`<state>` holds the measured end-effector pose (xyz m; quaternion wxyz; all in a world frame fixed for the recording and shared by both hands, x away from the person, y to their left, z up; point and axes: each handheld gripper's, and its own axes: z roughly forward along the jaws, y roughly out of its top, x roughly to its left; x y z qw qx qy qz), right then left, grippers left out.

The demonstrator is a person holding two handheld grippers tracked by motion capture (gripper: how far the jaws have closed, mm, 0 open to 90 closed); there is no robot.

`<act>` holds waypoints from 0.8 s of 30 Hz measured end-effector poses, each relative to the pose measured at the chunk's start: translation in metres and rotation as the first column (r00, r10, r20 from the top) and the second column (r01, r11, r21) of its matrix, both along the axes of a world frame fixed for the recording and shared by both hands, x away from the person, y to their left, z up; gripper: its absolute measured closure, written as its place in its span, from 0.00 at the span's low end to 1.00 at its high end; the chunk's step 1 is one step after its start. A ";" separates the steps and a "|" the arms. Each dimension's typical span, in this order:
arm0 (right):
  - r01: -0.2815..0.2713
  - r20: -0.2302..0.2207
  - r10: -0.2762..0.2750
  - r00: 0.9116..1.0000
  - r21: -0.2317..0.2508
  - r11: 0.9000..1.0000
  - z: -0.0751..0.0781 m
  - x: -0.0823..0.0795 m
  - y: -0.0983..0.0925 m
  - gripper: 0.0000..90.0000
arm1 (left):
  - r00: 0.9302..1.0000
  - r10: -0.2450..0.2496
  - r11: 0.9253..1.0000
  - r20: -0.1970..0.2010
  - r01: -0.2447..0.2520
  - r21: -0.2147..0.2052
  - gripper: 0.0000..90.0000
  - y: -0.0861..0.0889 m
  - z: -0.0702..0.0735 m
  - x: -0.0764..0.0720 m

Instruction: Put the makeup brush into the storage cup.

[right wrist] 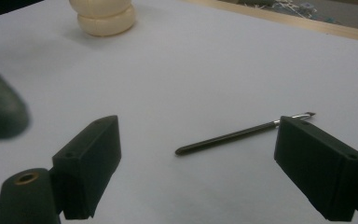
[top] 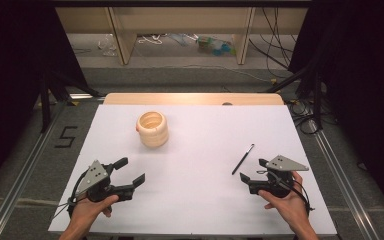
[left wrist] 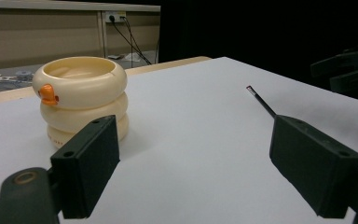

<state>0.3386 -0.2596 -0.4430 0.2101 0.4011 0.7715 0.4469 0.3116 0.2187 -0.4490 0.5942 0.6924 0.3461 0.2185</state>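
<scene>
Your right gripper (top: 254, 170) jaws wide, holding nothing; black pen (top: 243, 159) lies on the white table (top: 200, 150) just ahead of them. Your left gripper (top: 130, 171) also wide, empty. Cream duck-faced holder (top: 152, 128) stands farther back, left. "5" (top: 66, 136) marked on the floor.

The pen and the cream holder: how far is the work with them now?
Nothing looks done yet: the pen lies flat on the white table, apart from the duck-shaped holder. In hand: the right tool is open beside the pen, not touching it. The left tool is open and empty. Grasping and moving the pen remain.
</scene>
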 end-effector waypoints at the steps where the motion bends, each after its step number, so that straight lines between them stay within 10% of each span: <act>1: 0.011 -0.008 -0.012 1.000 -0.019 1.000 0.002 0.006 -0.002 0.18 | 1.000 0.000 1.000 -0.001 0.000 -0.008 0.18 0.000 0.000 0.001; 16: 0.045 -0.123 -0.058 0.991 -0.104 0.994 0.007 0.048 0.004 0.18 | 1.000 0.009 1.000 -0.011 -0.009 0.006 0.18 0.001 -0.001 0.002; 24: 0.057 -0.216 -0.095 0.972 -0.178 0.982 0.006 0.076 0.010 0.18 | 1.000 0.005 1.000 -0.009 -0.005 0.000 0.18 0.001 -0.002 0.003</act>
